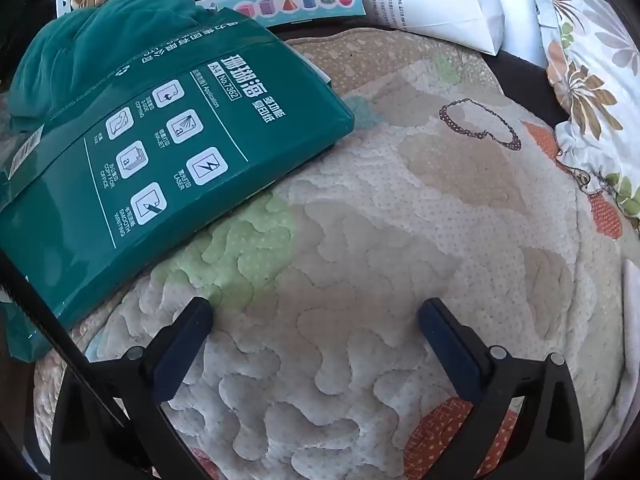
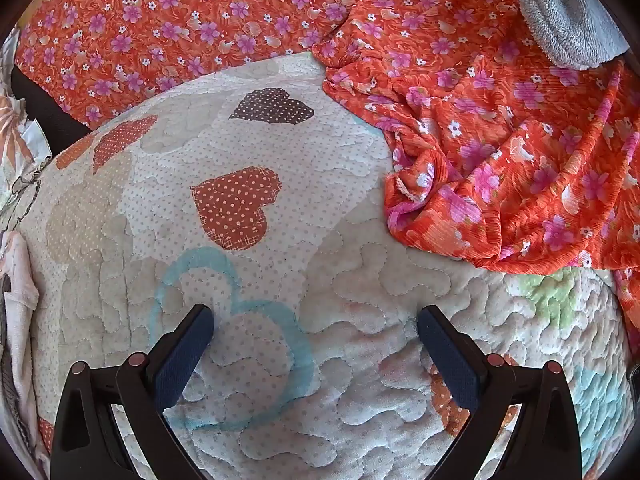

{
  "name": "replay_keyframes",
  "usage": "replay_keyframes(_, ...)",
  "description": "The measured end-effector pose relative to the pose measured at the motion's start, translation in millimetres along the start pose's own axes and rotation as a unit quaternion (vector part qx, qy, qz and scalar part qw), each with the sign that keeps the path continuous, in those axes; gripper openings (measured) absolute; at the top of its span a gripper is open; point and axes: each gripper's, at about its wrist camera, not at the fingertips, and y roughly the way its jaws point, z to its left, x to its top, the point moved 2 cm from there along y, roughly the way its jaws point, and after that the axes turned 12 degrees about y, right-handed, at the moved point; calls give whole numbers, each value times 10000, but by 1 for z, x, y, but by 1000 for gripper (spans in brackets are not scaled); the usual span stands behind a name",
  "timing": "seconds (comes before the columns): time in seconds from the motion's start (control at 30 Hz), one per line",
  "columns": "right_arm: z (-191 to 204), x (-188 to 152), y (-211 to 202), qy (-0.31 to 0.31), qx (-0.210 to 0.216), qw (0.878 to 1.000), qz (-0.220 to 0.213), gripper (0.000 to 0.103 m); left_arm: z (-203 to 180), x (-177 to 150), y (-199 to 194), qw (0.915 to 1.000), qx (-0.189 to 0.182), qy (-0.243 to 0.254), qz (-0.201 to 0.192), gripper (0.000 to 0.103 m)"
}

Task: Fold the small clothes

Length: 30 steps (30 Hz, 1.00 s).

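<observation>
— Both grippers hang over the quilt with nothing in them, see? Right gripper [image 2: 316,320] has its two dark pads spread wide, tilted down at the quilt [image 2: 280,360], right over that pale blue heart outline [image 2: 236,320].

— And the left one?

— Same story. Left gripper [image 1: 316,312] stands just as far apart, empty, above a plain cream patch of quilting. Beyond it, up and to its left, sits a green pack of copy paper [image 1: 160,152], resting on some teal cloth [image 1: 92,40]. Nothing to fold there, as far as I can tell.

— So where's the clothing?

— Over on the right hand's side. That orange flowered garment [image 2: 500,168] lies crumpled ahead of the right gripper and off to its right, well apart from the pads. One bunched corner [image 2: 404,196] points back toward the gripper; that's the nearest bit.

— Does it run any particular way?

— It sprawls. The rumpled heap is at the right, and more of the same orange print stretches flat across the far edge of the quilt, going left. Whether that's one piece or two, I can't say from here.

— Which hand goes first, you reckon?

— The right, I'd judge. It's the only one with the cloth in view. It would need to travel forward and rightward to reach that corner; the left would have to swing across.
</observation>
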Motion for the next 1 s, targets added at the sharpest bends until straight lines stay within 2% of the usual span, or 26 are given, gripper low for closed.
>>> replay_keyframes(0.03, 0, 0, 0, -7, -10, 10000, 6, 103, 1, 0, 0, 10000, 33, 29, 4, 103)
replay_keyframes(0.07, 0, 0, 0, -6, -8, 10000, 3, 103, -3, 1, -1, 9982, 449, 384, 65, 103)
replay_keyframes(0.1, 0, 0, 0, -4, -7, 10000, 5, 103, -6, 2, -1, 9981, 466, 398, 71, 103)
replay_keyframes(0.13, 0, 0, 0, -4, -6, 10000, 5, 103, -2, 1, 0, 9995, 240, 206, 47, 103)
replay_keyframes(1.0, 0, 0, 0, -4, -6, 10000, 7, 103, -1, 1, -1, 9996, 204, 170, 7, 103)
